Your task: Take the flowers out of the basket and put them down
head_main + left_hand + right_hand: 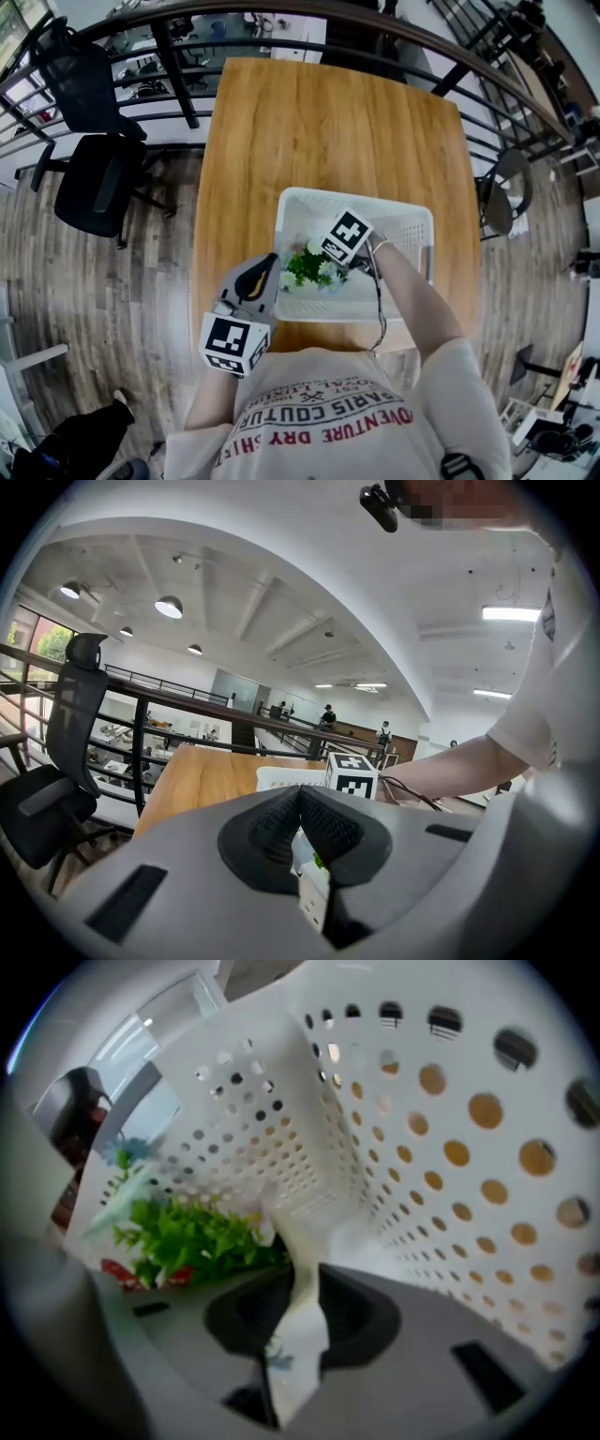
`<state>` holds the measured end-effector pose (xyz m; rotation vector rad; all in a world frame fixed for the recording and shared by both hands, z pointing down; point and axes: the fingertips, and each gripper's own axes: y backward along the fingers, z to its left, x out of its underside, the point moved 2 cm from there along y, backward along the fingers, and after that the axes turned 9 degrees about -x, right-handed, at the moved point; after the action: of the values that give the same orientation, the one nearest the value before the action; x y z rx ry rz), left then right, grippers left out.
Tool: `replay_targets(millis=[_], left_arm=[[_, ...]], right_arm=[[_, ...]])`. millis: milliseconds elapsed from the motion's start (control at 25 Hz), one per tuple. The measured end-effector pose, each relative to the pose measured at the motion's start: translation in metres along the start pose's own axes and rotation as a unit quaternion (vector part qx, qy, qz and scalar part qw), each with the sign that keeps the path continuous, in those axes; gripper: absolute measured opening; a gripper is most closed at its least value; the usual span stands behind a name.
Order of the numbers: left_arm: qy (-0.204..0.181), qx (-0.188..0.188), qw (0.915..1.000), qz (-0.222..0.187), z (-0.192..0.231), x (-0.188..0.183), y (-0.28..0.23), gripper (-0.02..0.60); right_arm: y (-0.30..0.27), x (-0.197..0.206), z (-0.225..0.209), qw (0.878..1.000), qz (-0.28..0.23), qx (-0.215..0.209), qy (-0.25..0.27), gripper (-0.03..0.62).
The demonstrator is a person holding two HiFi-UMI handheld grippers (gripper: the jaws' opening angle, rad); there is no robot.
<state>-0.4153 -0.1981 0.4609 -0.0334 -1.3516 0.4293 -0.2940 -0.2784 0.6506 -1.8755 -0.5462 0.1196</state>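
A white perforated basket (412, 220) stands on the wooden table (328, 131) near its front edge. Inside lies a bunch of flowers (309, 267) with green leaves, pale blooms and a white wrap. My right gripper (330, 261) reaches down into the basket. In the right gripper view, the right gripper (305, 1283) has its jaws closed on a strip of that white wrap (298, 1335), with the green leaves (192, 1237) to the left and the basket wall (450, 1147) all around. My left gripper (267, 272) hovers at the basket's front left corner. The left gripper (298, 791) has its pads touching.
Two black office chairs (89, 178) stand left of the table, beyond a dark metal railing (187, 70) that curves round the far side. A round stool (506, 192) is at the right. The far half of the tabletop is bare wood.
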Motion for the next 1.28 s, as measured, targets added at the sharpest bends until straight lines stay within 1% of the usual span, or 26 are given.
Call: replay_targets(millis=[160,440,600,760,920,1120,1280], left_arm=[[0.005,-0.003,1.0000,-0.002,0.002,-0.001,-0.001,0.025],[0.010,-0.009,0.9999,0.003,0.010,0.003,-0.001,0.025],[0.006,-0.009,0.9999,0.003,0.008,0.001,-0.001,0.025],[-0.002,-0.007,1.0000,0.005,0.002,-0.002,0.000,0.025],[-0.018,-0.015,0.9997,-0.001,-0.007,-0.009,0.011,0.025],[-0.020,-0.030,0.9993,-0.011,-0.024,-0.012,0.020,0.025],[-0.035,-0.017,0.9989,-0.026,-0.060,-0.023,0.021,0.025]], right_arm=[[-0.009,0.002,-0.003,1.000,0.018,-0.011,-0.013,0.112],[-0.009,0.002,-0.003,0.999,-0.006,-0.030,-0.038,0.109],[-0.009,0.000,0.001,1.000,0.000,-0.012,-0.022,0.099],[-0.004,0.000,0.006,1.000,-0.007,-0.001,-0.014,0.091],[0.009,0.006,0.012,1.000,-0.006,0.022,0.020,0.087],[0.042,0.008,0.018,0.998,-0.045,0.038,0.035,0.087],[0.078,0.011,0.023,0.994,-0.071,0.051,0.060,0.087]])
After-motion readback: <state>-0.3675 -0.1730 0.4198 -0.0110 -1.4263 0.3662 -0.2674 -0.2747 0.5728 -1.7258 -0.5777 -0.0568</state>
